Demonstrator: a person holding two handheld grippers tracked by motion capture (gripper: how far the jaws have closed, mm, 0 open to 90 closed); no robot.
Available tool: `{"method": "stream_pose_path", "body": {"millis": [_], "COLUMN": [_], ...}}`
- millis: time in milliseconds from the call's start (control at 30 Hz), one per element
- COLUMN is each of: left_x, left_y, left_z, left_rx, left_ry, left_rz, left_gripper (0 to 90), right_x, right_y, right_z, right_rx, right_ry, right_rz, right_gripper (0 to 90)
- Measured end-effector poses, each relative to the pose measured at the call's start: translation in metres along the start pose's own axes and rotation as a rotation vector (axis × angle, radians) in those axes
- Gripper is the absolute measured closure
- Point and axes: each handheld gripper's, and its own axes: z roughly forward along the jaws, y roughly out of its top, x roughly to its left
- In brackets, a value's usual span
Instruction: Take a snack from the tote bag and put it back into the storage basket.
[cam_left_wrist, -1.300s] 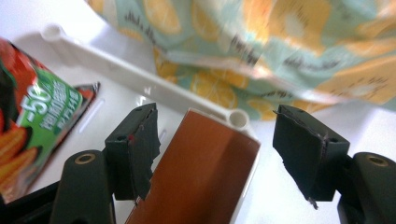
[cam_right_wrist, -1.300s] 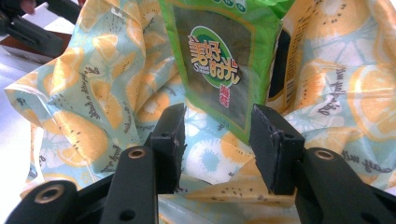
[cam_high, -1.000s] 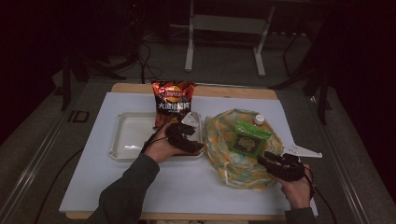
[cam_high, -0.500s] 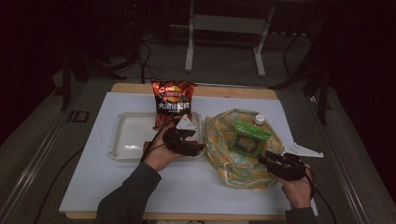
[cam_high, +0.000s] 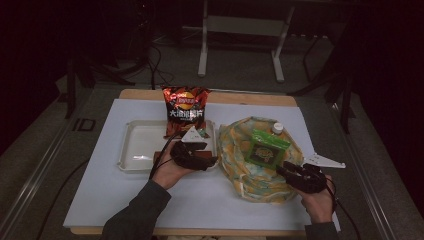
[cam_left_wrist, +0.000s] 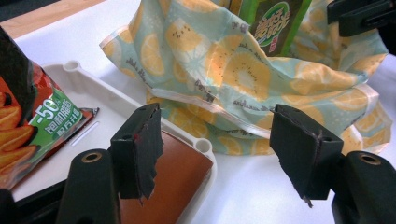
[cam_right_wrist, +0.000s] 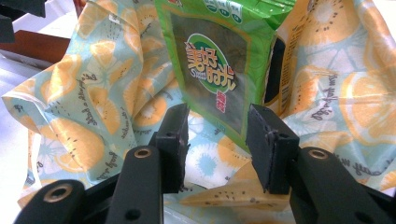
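At 4 o'clock, R gripper (cam_right_wrist: 217, 140) jaws part-closing, nothing pinched; seat pads squarely on green pack (cam_right_wrist: 219, 60) before lifting from bag (cam_high: 240, 150). L gripper (cam_left_wrist: 224, 144) wide open, empty.

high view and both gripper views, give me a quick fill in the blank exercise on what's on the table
1. The green snack packet lies on the bag printed with ____ slices.
2. The red chip bag stands at the far edge of the ____ tray.
3. The right gripper points at the ____ packet.
4. Nothing is between the jaws of the left gripper, which are ____.

Missing words: lemon; white; green; open
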Motion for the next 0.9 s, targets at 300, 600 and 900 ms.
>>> {"method": "stream_pose_path", "body": {"millis": [300,600,900], "left_x": [-0.003,-0.001,-0.009], "left_y": [-0.007,-0.027,-0.051], "left_z": [-0.004,-0.01,-0.01], "left_rx": [-0.025,-0.03,-0.047], "left_ry": [-0.016,-0.024,0.02], "left_rz": [-0.005,-0.023,0.01], "left_gripper": [34.0,36.6,44.1], "right_x": [0.004,0.003,-0.002], "right_y": [0.002,0.01,0.02], "right_z": [0.0,0.0,-0.003], "right_rx": [0.004,0.003,-0.021], "right_ry": [-0.022,-0.058,-0.068], "right_rz": [-0.023,-0.033,-0.025], "right_gripper": [60.7,58.9,57.1]}}
